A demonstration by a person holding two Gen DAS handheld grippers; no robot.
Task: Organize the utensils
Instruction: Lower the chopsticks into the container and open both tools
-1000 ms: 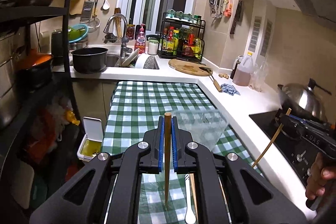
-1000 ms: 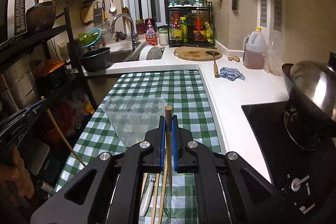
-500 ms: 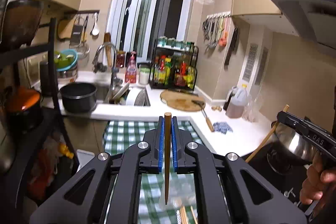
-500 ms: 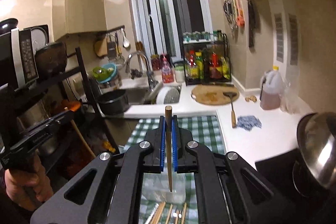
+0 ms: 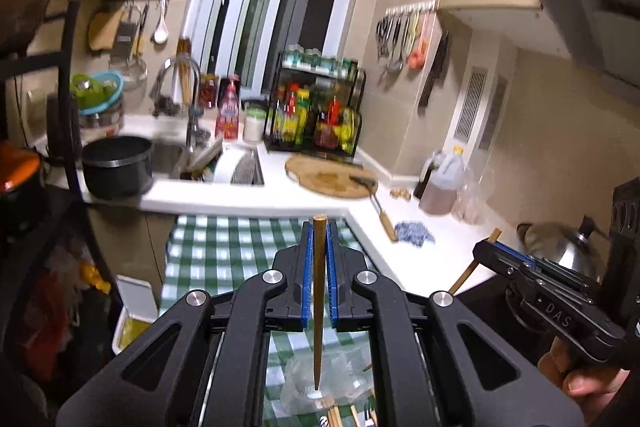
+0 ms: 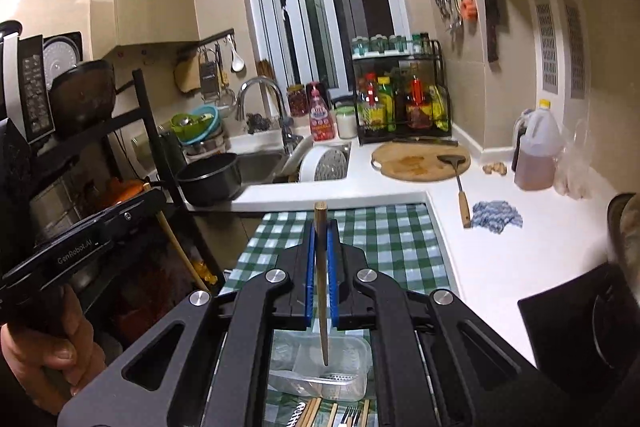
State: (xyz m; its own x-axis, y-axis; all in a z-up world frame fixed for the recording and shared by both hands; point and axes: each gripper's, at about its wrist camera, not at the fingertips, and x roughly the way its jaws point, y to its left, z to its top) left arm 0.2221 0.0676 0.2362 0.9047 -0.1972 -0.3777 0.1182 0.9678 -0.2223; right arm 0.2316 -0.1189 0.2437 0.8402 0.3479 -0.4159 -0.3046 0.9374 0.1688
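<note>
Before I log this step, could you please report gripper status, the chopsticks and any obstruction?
Left gripper shut on a chopstick. Right gripper shut on another chopstick. Both tips down over the clear container. Nothing blocking.

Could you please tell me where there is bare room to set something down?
Free: checked tablecloth beyond the clear container, and white counter between blue rag and stovetop. Crowded: around the sink and spice rack.

A green-and-white checked tablecloth fills the lower centre. Blue pads line black fingers. At left sits a black pot; at right, a blue cloth.
</note>
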